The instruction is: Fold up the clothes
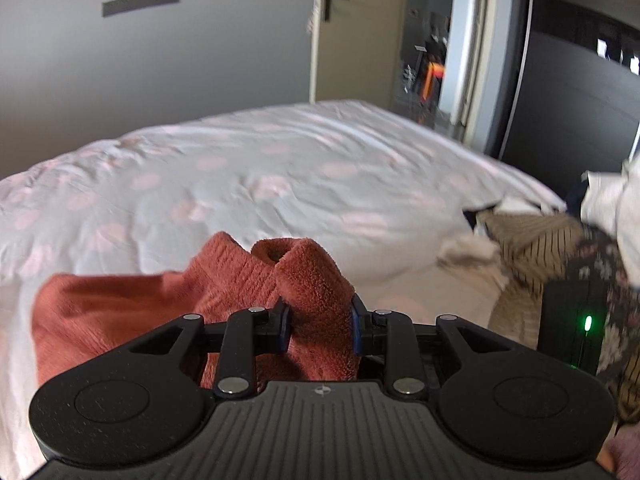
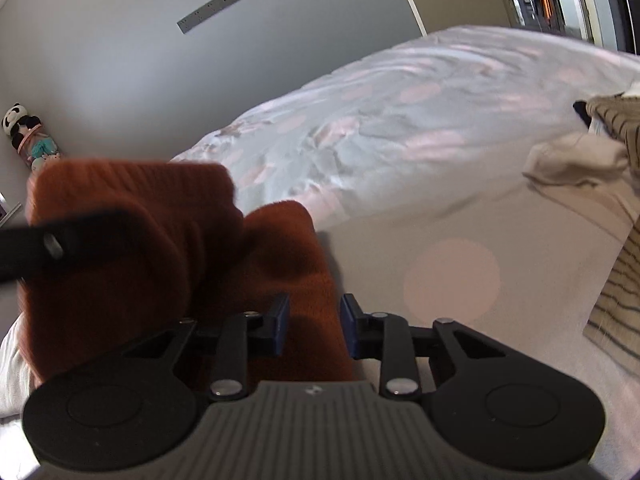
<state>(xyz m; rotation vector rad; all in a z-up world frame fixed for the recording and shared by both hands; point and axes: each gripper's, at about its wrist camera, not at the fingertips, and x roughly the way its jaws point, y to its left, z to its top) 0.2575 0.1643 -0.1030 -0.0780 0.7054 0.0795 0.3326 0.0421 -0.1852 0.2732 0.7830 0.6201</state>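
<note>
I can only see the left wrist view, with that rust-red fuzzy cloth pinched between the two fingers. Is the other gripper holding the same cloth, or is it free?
Observer: Same cloth. In the right wrist view, the right gripper is closed on a fold of the rust-red knit, just above the bedspread.
Operator: Funny, two claws on one sweater! Is there anything in the room I'm missing from here?
Observer: Yes, a small panda toy stands against the grey wall, far left in the right wrist view, beyond the bed.
</note>
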